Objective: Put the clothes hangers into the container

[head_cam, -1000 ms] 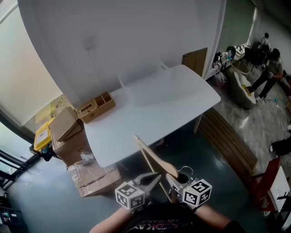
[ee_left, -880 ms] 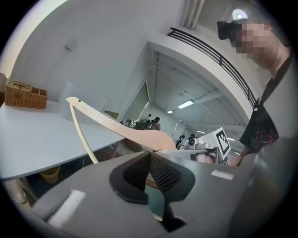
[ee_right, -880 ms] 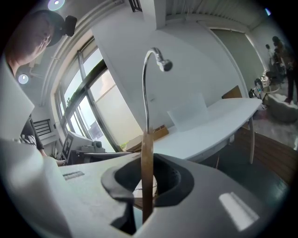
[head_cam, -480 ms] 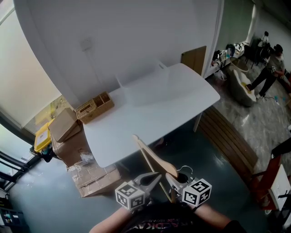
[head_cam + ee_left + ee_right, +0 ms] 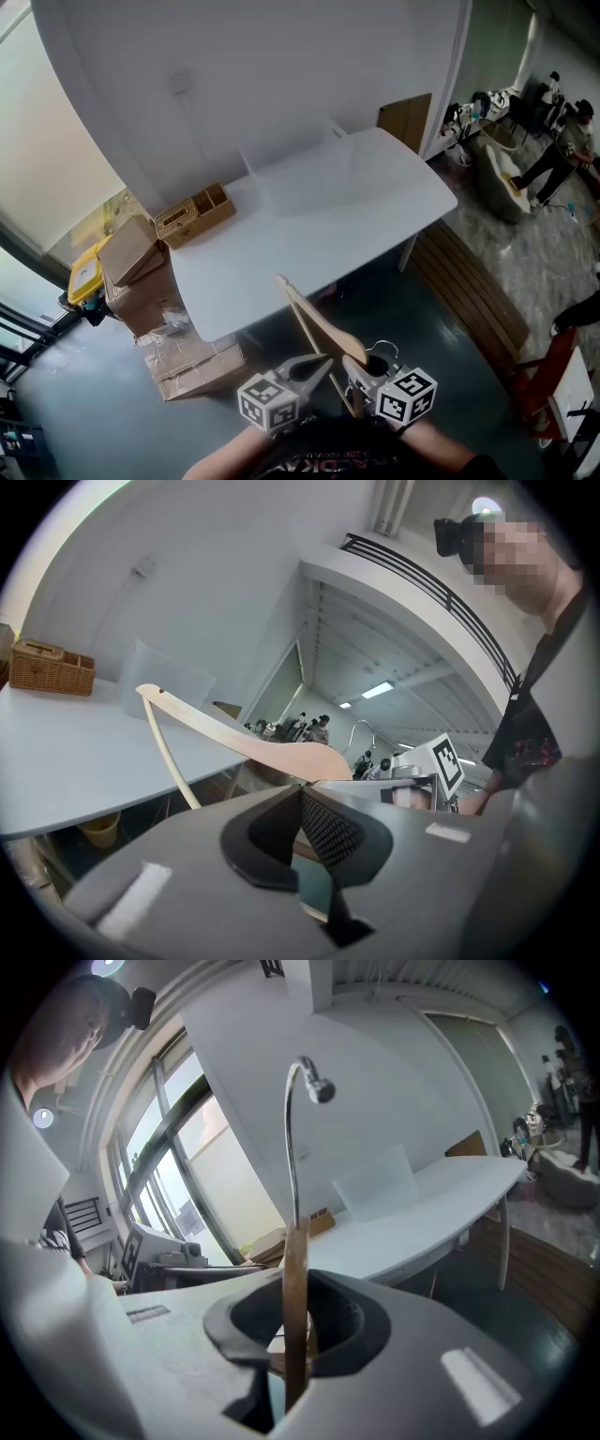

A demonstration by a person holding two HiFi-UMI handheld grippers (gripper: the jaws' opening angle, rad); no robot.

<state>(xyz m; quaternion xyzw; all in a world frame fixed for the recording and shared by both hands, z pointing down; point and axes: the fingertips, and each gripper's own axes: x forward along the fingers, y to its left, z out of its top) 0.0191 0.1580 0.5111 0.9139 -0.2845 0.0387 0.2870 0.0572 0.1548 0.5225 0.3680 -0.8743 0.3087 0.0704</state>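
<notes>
A wooden clothes hanger (image 5: pixel 314 323) with a metal hook is held in the air in front of the white table (image 5: pixel 281 253). My right gripper (image 5: pixel 359 370) is shut on it near the hook. In the right gripper view the wood (image 5: pixel 295 1279) stands edge-on between the jaws, and the hook rises above them. My left gripper (image 5: pixel 322 364) sits close beside the hanger with its pads (image 5: pixel 323 832) together and nothing seen between them; the hanger (image 5: pixel 234 738) runs past its tips. The clear plastic container (image 5: pixel 281 150) stands at the table's far side, well beyond both grippers.
A wicker basket (image 5: pixel 195 216) sits on the table's left corner. Cardboard boxes (image 5: pixel 131 258) are piled on the floor to the left. A wooden bench (image 5: pixel 469 291) runs along the right of the table. People (image 5: pixel 562 141) are at the far right.
Both grippers and the hanger hold their places; only the head view shifts slightly.
</notes>
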